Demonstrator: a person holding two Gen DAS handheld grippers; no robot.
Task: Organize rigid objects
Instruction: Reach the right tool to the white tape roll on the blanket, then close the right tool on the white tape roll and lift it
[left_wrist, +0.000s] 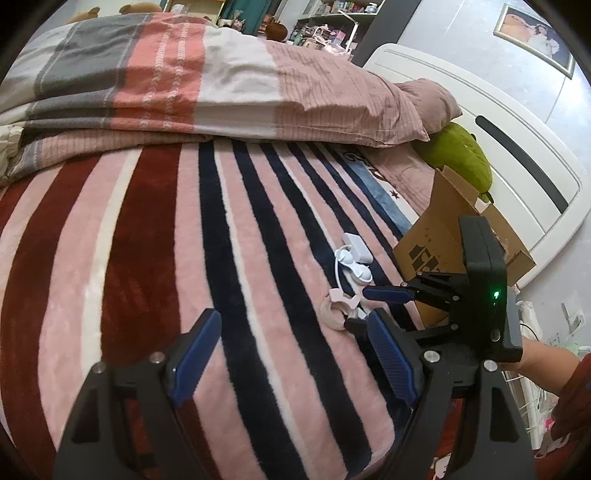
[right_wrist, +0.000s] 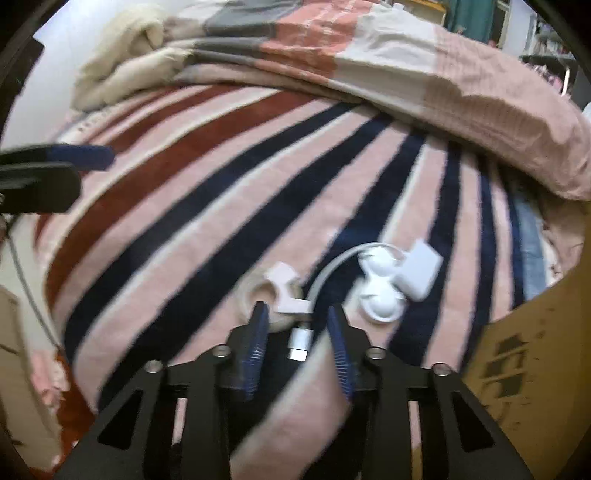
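On the striped blanket (left_wrist: 221, 240) lie a white charger block (right_wrist: 419, 271), a white double-disc cable winder (right_wrist: 380, 291), a pink clip (right_wrist: 290, 291) and a beige ring (right_wrist: 255, 295). A white cable runs from the winder to a silver plug (right_wrist: 299, 345). My right gripper (right_wrist: 297, 306) stands over this plug. Its blue pads are apart on either side and do not touch it. In the left wrist view the same cluster (left_wrist: 351, 273) lies ahead to the right, with the right gripper (left_wrist: 364, 308) at it. My left gripper (left_wrist: 293, 314) is open over bare blanket.
An open cardboard box (left_wrist: 436, 229) stands on the bed right of the cluster, near the white headboard (left_wrist: 498, 129). A folded quilt (left_wrist: 184, 81) and a pillow (left_wrist: 424, 99) fill the far side. A green plush (left_wrist: 461, 155) lies behind the box.
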